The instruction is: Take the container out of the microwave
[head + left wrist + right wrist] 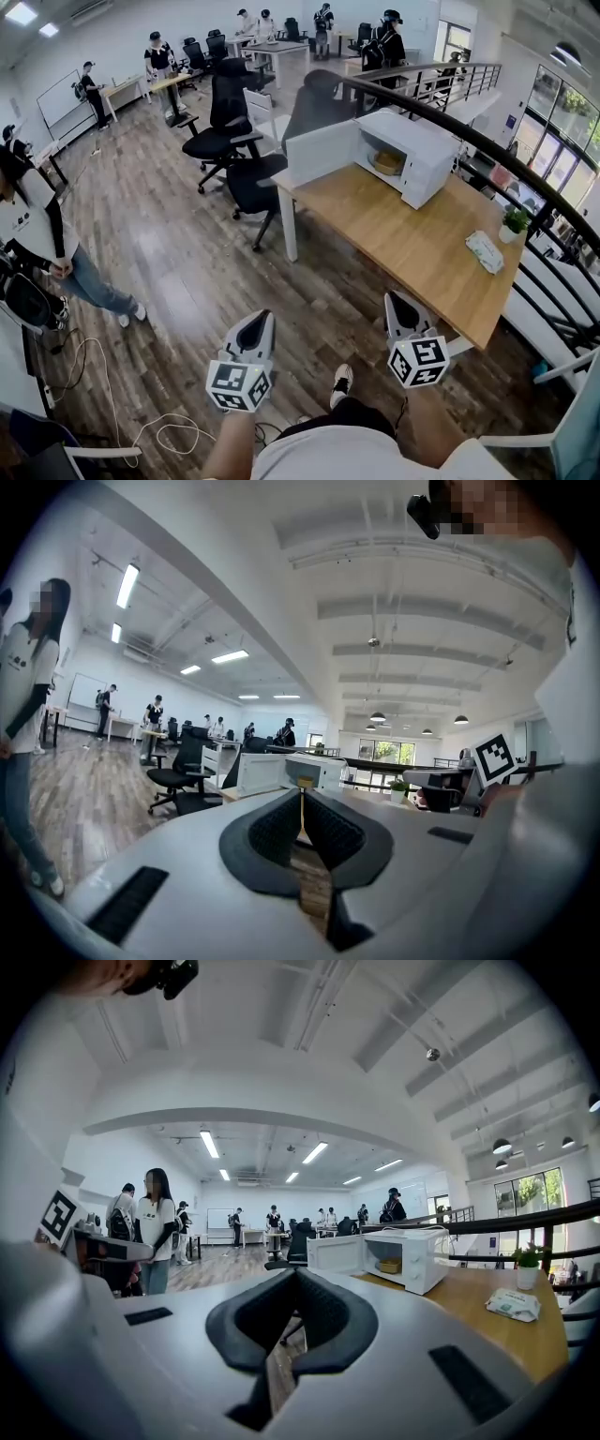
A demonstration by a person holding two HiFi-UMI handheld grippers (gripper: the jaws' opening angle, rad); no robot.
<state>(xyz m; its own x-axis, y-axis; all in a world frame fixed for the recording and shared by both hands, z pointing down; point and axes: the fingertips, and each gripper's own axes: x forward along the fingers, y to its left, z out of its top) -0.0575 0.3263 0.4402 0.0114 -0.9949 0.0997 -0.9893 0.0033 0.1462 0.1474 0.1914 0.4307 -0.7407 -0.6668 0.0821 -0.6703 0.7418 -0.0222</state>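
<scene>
A white microwave [405, 156] stands on the far end of a wooden table [412, 248], its door [319, 150] swung open to the left. Inside sits a tan container [387, 162], also seen in the right gripper view as a small yellowish container [388, 1266]. Both grippers hang well short of the table, over the floor. My left gripper [261, 321] is shut and empty, its pads meeting in a line [301, 799]. My right gripper [398, 302] is shut too, with nothing between its jaws [295, 1277]. Both point roughly level toward the microwave [314, 771].
Black office chairs [225, 122] [258, 183] stand left of the table. A wipes packet [485, 251] and a small potted plant [513, 223] sit at the table's right side. A dark railing [525, 178] runs behind it. A person [37, 234] stands at left; cables [103, 394] lie on the floor.
</scene>
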